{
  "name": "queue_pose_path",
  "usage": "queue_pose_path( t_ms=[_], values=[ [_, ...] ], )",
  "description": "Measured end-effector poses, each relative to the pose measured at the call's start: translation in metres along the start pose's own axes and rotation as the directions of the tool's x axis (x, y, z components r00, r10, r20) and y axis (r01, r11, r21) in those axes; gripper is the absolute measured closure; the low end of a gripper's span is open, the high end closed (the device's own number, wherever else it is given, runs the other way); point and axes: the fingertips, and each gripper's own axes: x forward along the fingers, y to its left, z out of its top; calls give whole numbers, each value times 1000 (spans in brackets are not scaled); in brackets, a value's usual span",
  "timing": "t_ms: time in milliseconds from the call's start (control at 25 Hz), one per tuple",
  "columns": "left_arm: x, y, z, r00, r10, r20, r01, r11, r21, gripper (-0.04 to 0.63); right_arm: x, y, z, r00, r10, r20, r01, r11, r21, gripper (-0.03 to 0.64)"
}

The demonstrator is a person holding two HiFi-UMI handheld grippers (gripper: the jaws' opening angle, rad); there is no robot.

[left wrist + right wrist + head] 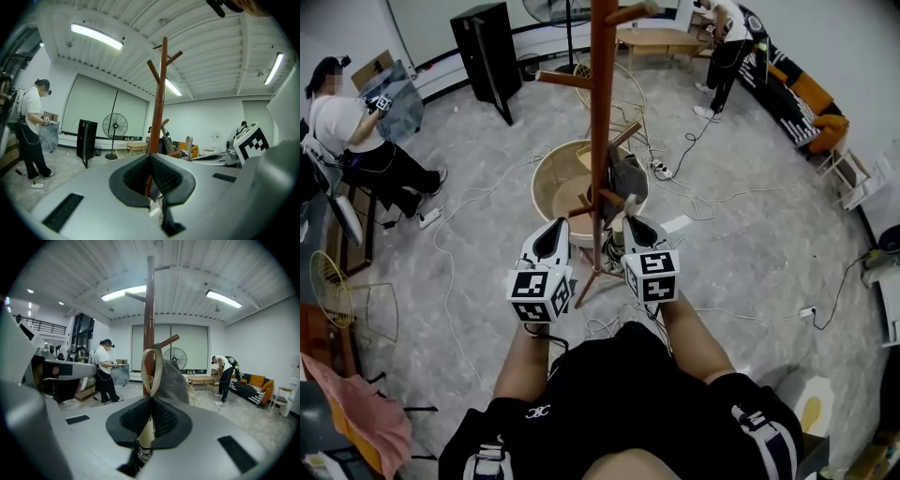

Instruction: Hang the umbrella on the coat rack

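Head view, far left: a person in a white top [342,122] stands by a table edge. A black cabinet [487,47] is further back. Cables [450,272] trail across the grey floor [750,262].

Left gripper [553,236] is held low, just left of the coat rack [602,112] base. In the left gripper view its pads are pressed together at the tips [150,157] with nothing pinched. The coat rack pole [159,108] rises straight ahead, and a standing fan [115,126] is in the background.

The coat rack is upright mid-room, a brown wooden pole with angled pegs. A round light-wood tub [546,178] sits on the floor right behind it.

The umbrella [626,173] is grey and folded, up against the pole on its right side at lower-peg height. Its beige strap loop [160,369] stands up in front of the pole [149,310]. I cannot tell whether the loop is over a peg. The grey canopy [177,380] bulges just right of the loop.

Right gripper [636,230] is just right of the pole and close to the umbrella. In the right gripper view its jaws are clamped [151,399] on the base of the strap loop, with the pale handle end below the pads.

Far right: a person bends over a low wooden table [661,37] at the back, with an orange sofa [811,94] by the wall.
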Motion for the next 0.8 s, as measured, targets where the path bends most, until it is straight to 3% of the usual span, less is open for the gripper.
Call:
queue_pose_path(
  t_ms=[800],
  values=[
    [1, 22, -6, 999, 38, -20, -38, 999, -2, 580, 34, 4, -20, 996, 6, -86, -6, 1000, -3, 598]
  ],
)
